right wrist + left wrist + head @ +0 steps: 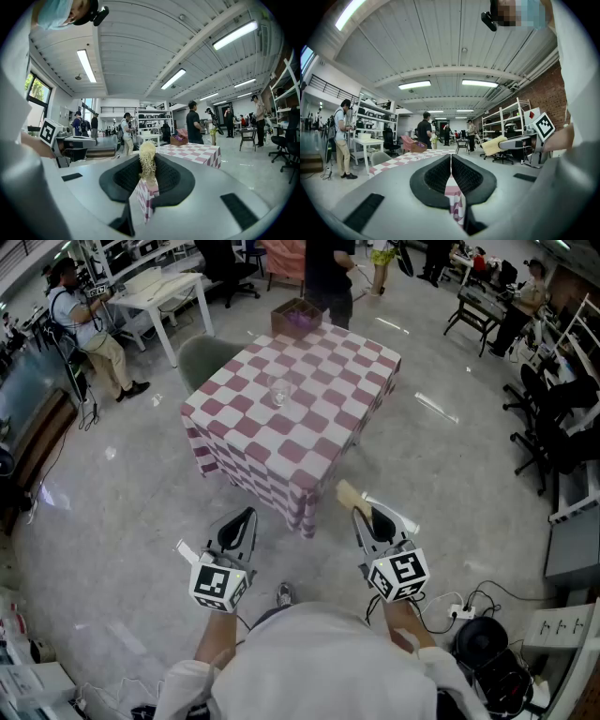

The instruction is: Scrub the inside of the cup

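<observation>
A clear glass cup stands upright near the middle of a table covered in a pink-and-white checked cloth. Both grippers hang level in front of the table's near corner, well short of the cup. My left gripper is shut with nothing between its pads. My right gripper is shut on a pale yellow fibrous scrubber, which sticks out past the fingertips toward the table. The scrubber also shows from the side in the left gripper view.
A brown box holding purple items sits on the table's far corner. A grey-green chair stands at the table's left side, and a white table lies beyond. People stand around. A power strip and cables lie on the floor at right.
</observation>
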